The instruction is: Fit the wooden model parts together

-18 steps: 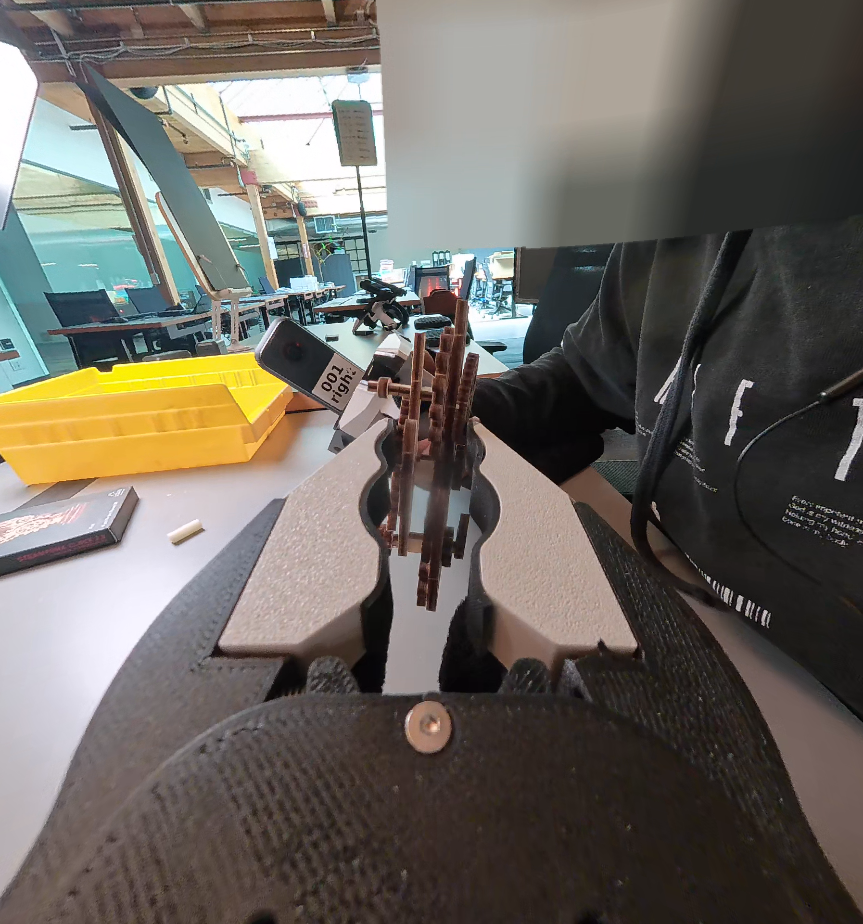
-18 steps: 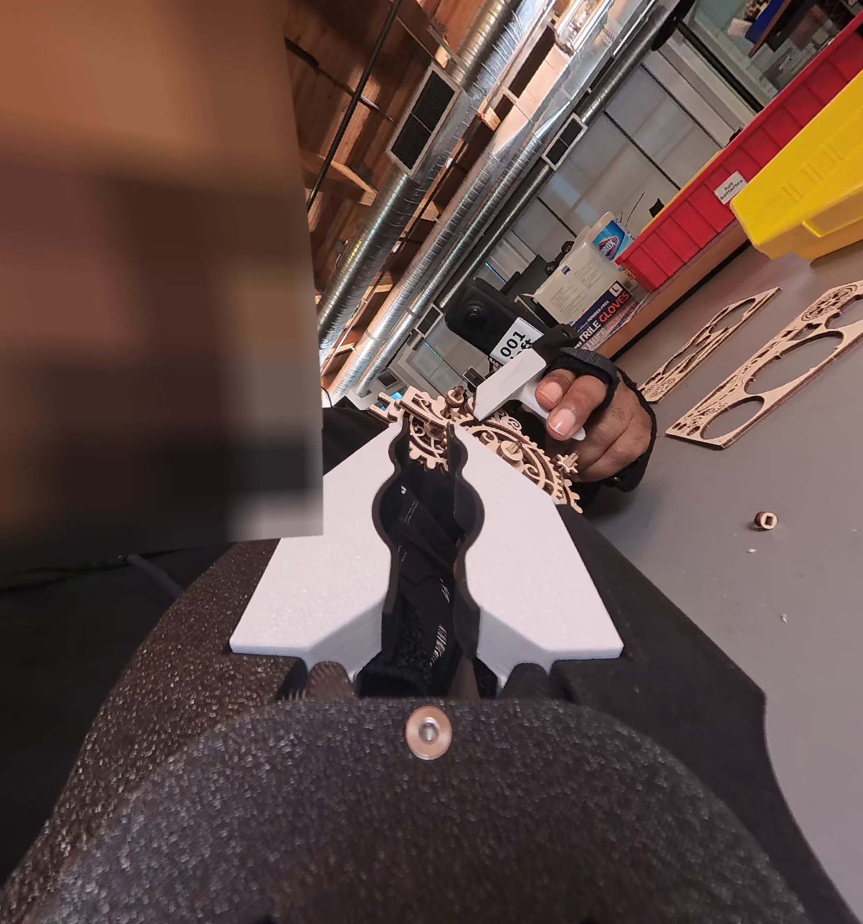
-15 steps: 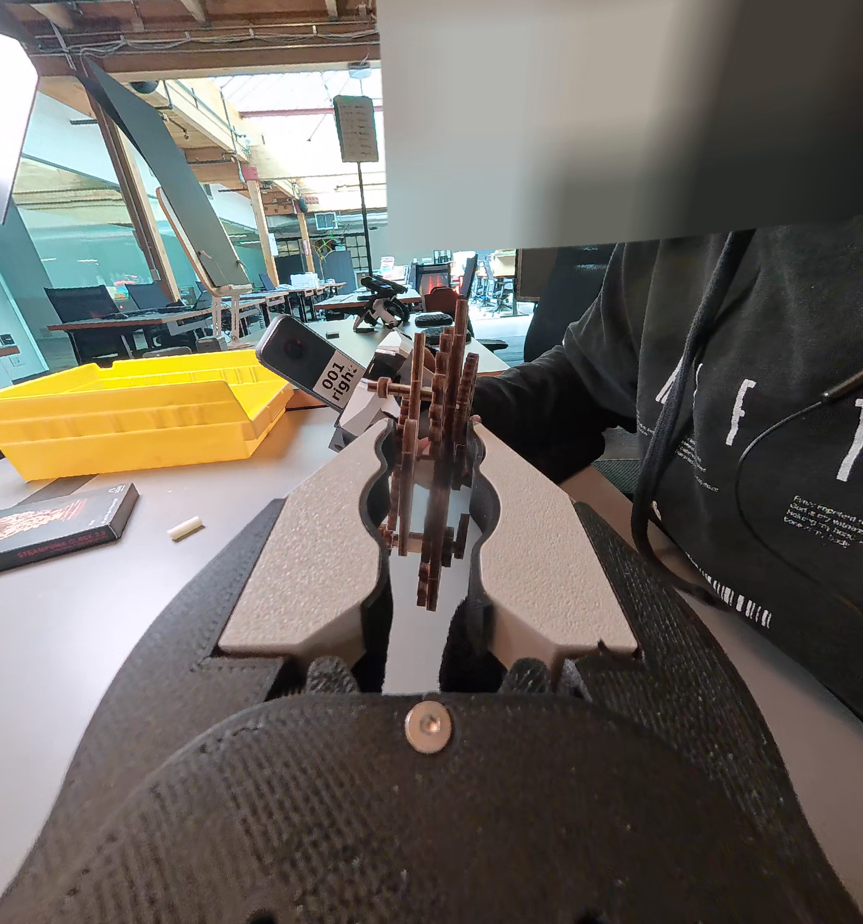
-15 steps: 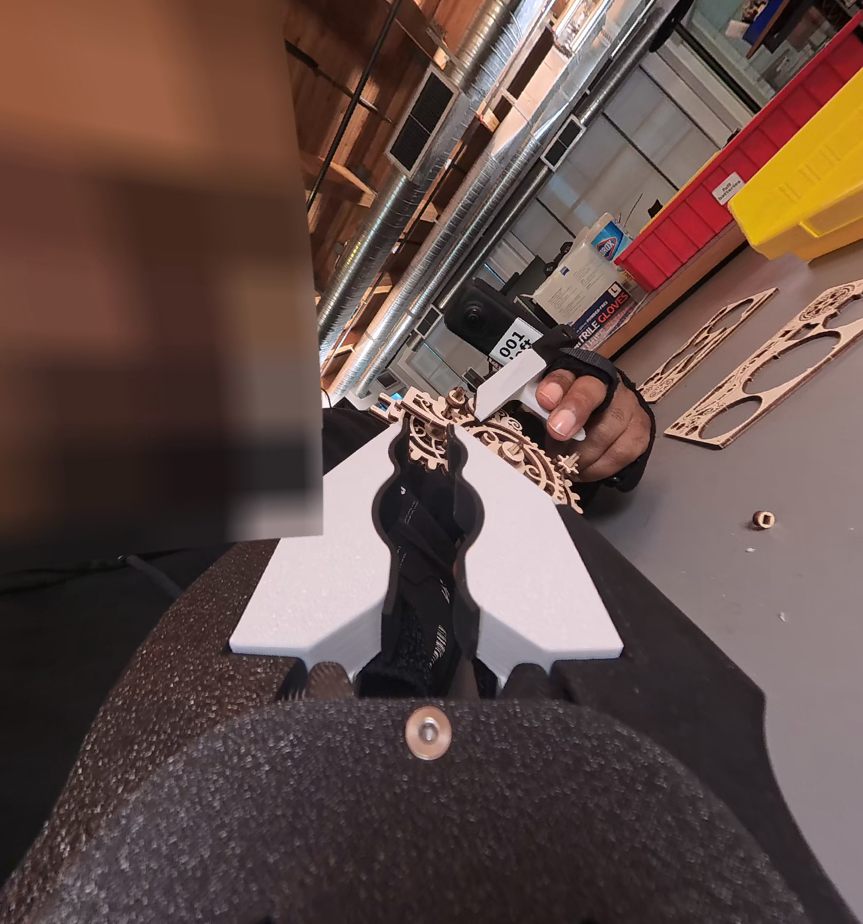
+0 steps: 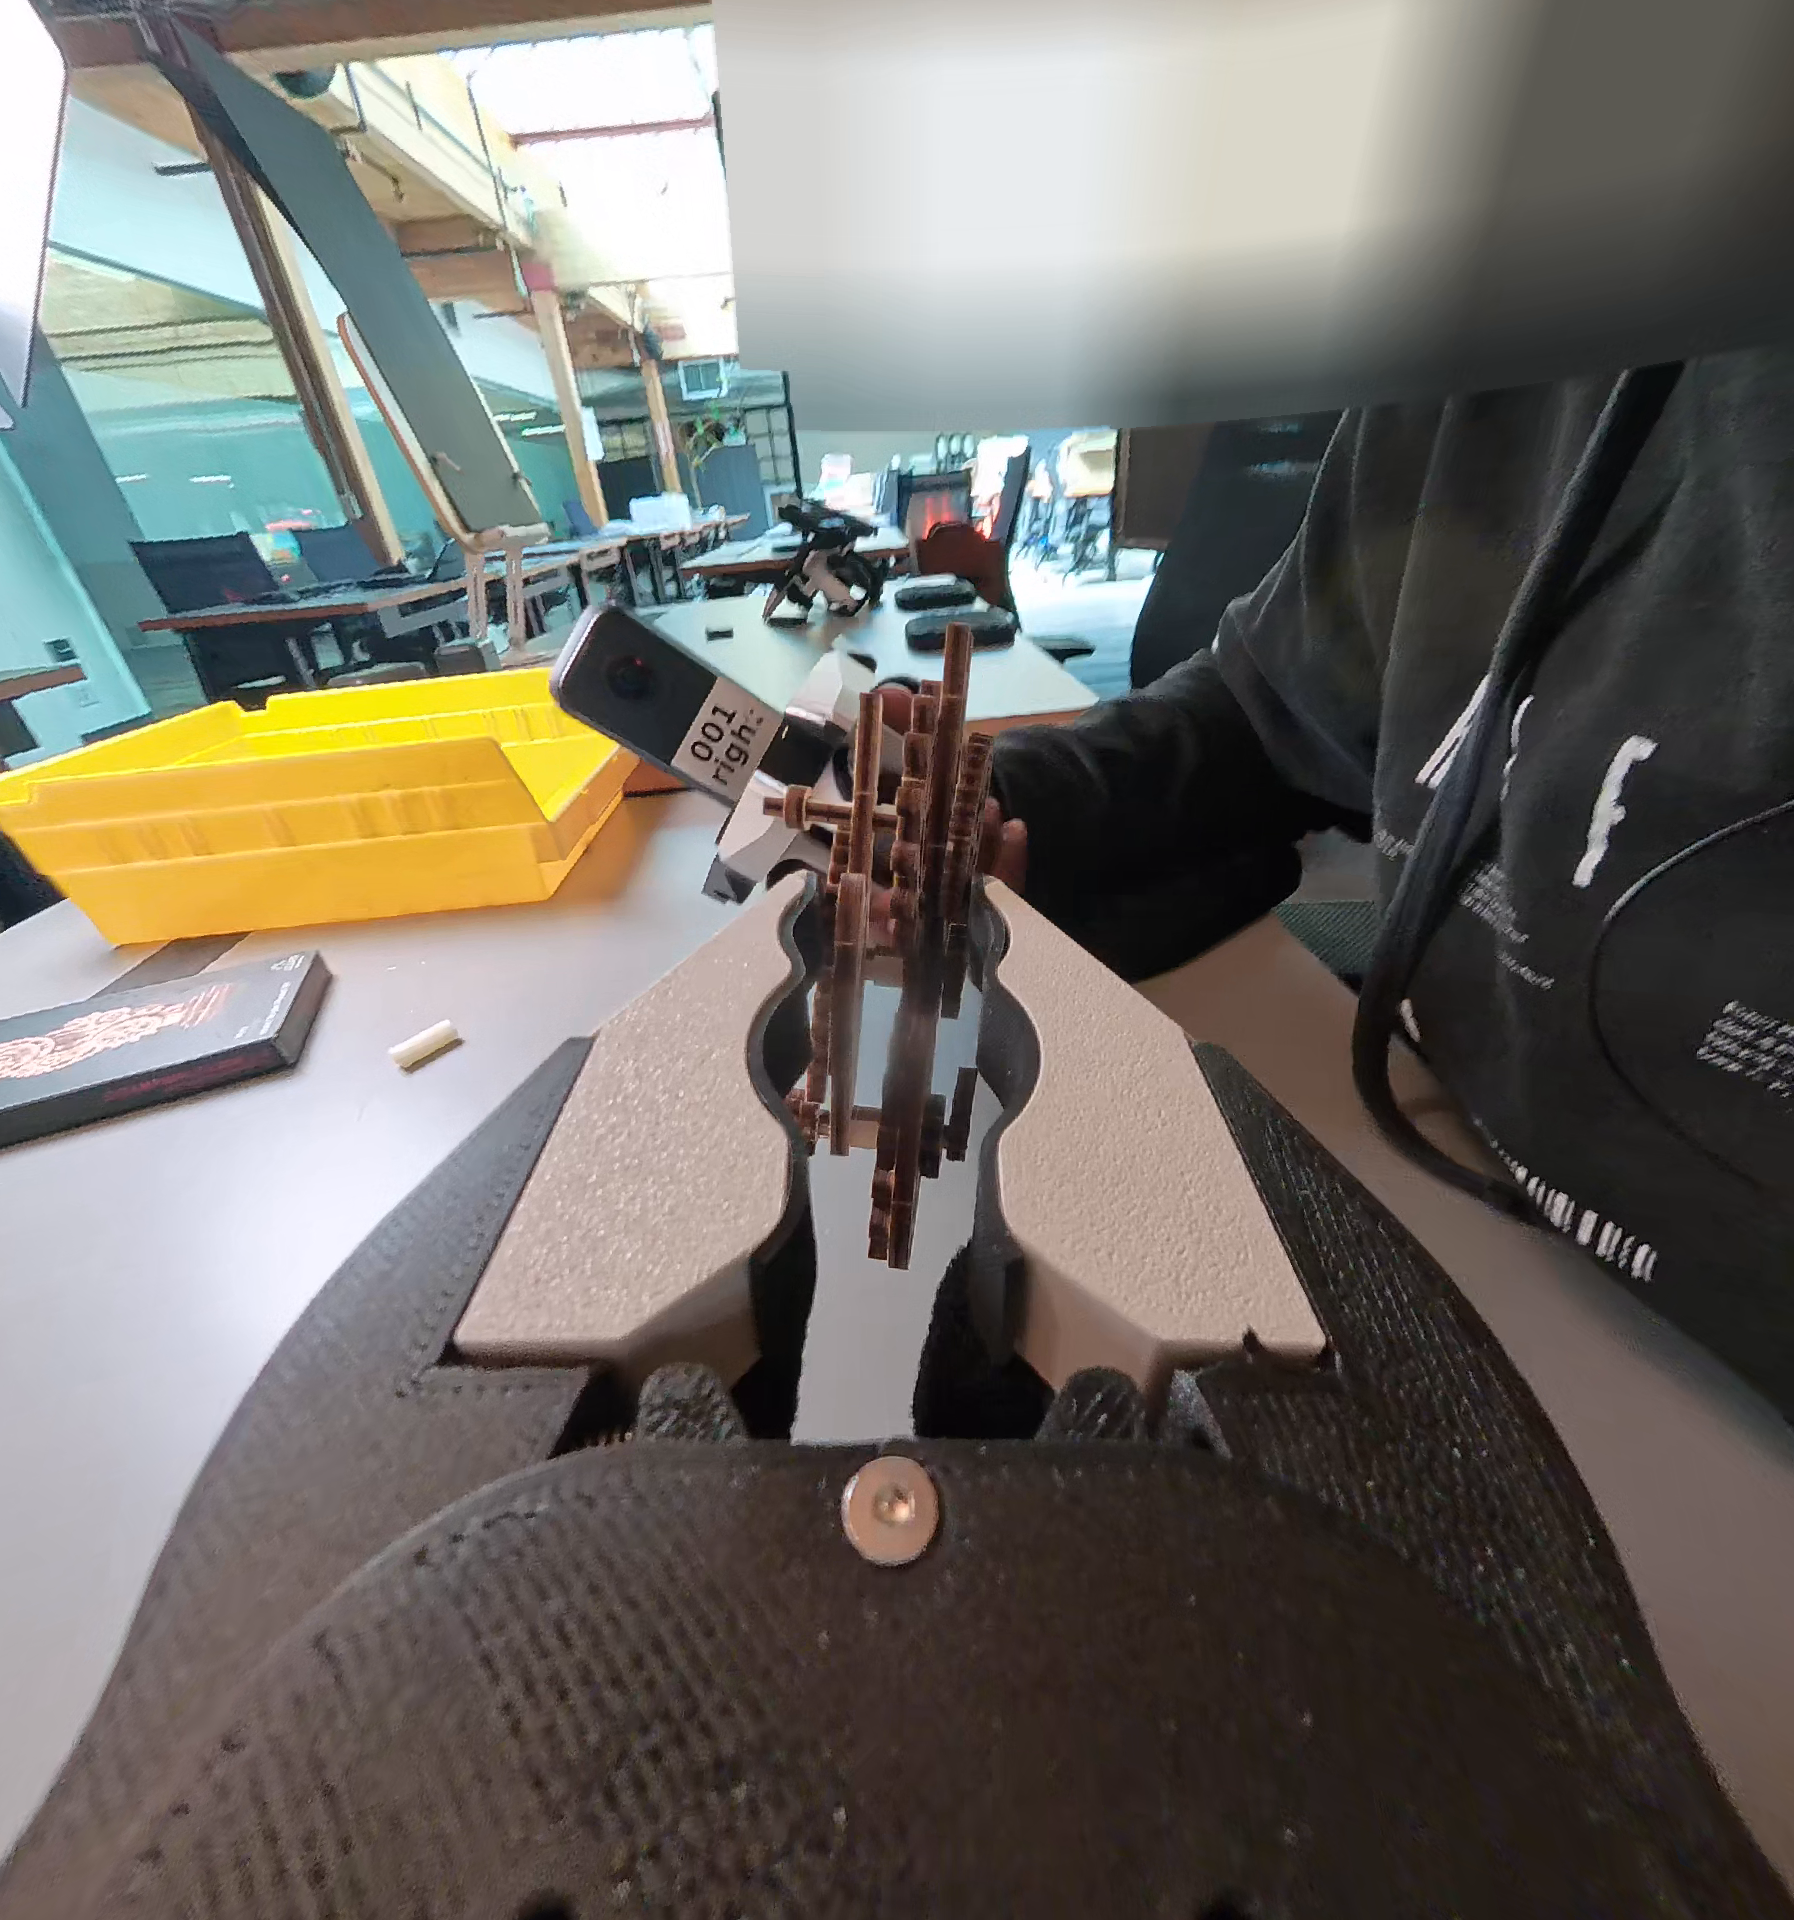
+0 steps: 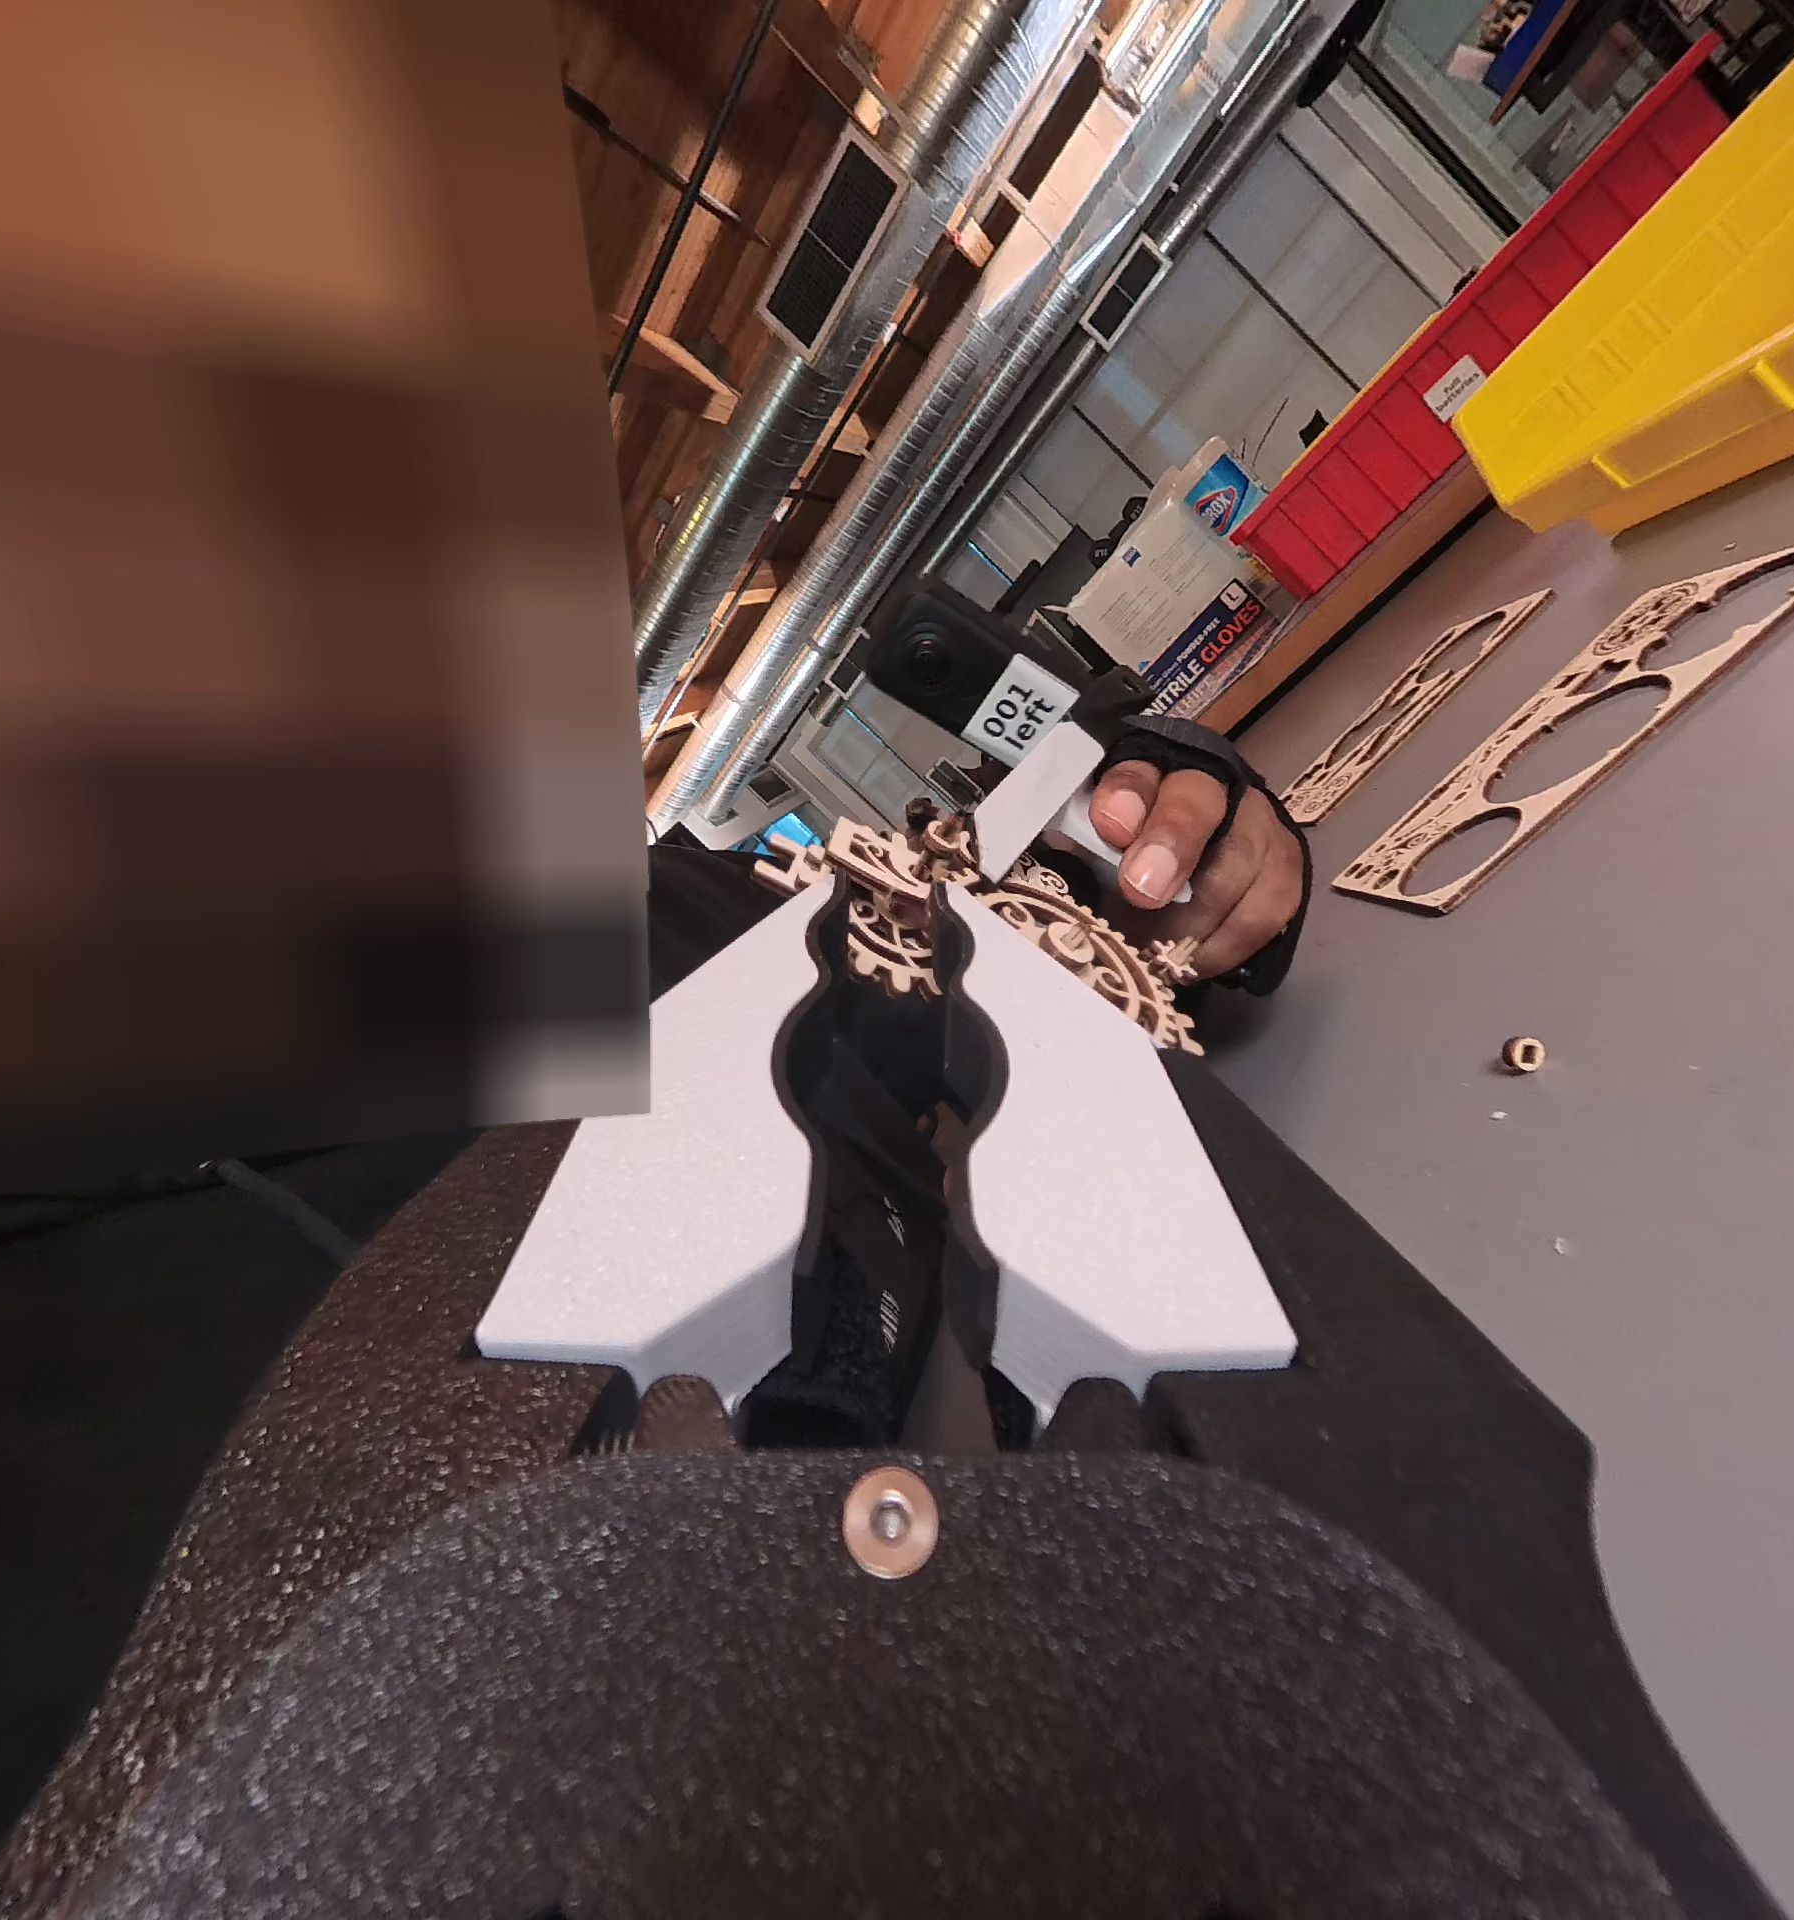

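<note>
Nothing has shifted: left hand-held gripper (image 5: pixel 898 914) stays clamped on the wooden model (image 5: pixel 914 935).

Wooden gear model (image 6: pixel 1069 945): pale tan, scrollwork cut-outs. Cut-out sheets (image 6: pixel 1599 717): tan. Bins: yellow (image 5: pixel 290 800), red (image 6: pixel 1444 436). Table (image 6: pixel 1599 1195): grey. Box (image 5: pixel 114 1049): black, copper ornament.

Both claws (image 5: pixel 898 894) (image 6: pixel 888 894) clamped, facing each other
</note>
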The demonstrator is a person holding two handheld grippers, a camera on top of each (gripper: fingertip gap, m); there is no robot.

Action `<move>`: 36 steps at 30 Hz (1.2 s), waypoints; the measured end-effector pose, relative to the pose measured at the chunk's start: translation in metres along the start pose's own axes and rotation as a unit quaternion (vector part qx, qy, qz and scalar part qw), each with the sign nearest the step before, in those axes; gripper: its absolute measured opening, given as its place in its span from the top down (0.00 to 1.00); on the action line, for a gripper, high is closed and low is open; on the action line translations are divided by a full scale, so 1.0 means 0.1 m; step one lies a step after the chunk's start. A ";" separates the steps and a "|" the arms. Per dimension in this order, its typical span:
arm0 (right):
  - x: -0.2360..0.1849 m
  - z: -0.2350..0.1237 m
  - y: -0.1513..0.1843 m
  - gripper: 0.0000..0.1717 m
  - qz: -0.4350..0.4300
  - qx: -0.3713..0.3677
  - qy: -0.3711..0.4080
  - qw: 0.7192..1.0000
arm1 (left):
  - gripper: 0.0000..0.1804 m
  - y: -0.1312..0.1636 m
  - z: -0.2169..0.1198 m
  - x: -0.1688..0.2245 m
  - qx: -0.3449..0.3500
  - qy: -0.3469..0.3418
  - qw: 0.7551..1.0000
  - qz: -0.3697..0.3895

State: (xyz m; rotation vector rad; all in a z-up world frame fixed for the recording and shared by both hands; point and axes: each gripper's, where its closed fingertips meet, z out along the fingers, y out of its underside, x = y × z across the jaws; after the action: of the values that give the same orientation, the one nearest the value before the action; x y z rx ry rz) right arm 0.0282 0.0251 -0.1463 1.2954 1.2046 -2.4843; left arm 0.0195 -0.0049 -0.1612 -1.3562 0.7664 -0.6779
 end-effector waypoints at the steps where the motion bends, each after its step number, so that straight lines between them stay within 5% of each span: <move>1: 0.01 -0.01 0.00 0.92 0.000 0.000 0.003 1.000 | 0.86 0.04 0.01 -0.01 -0.014 -0.006 1.000 0.011; 6: 0.10 -0.03 0.02 0.92 -0.057 -0.021 0.051 0.997 | 0.86 0.29 0.03 -0.03 -0.114 -0.049 0.978 0.168; 12: 0.18 -0.01 0.20 0.91 -0.168 -0.097 0.115 0.974 | 0.86 0.46 0.05 -0.12 -0.213 -0.122 0.866 0.436; 18: 0.23 0.00 0.26 0.92 -0.266 -0.129 0.161 0.941 | 0.86 0.40 0.09 -0.08 -0.216 -0.145 0.798 0.544; 25: 0.22 0.00 0.31 0.96 -0.344 -0.153 0.182 0.908 | 0.86 0.42 0.13 -0.05 -0.211 -0.143 0.788 0.560; 36: 0.17 0.00 0.26 0.96 -0.498 -0.158 0.219 0.824 | 0.78 0.29 0.06 -0.15 -0.172 -0.179 0.832 0.496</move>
State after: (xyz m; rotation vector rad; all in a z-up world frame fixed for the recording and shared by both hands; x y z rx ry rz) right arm 0.0280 0.0111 -0.1744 1.3819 2.8805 -2.2990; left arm 0.0154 0.0138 -0.1880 -1.1294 1.1610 0.5532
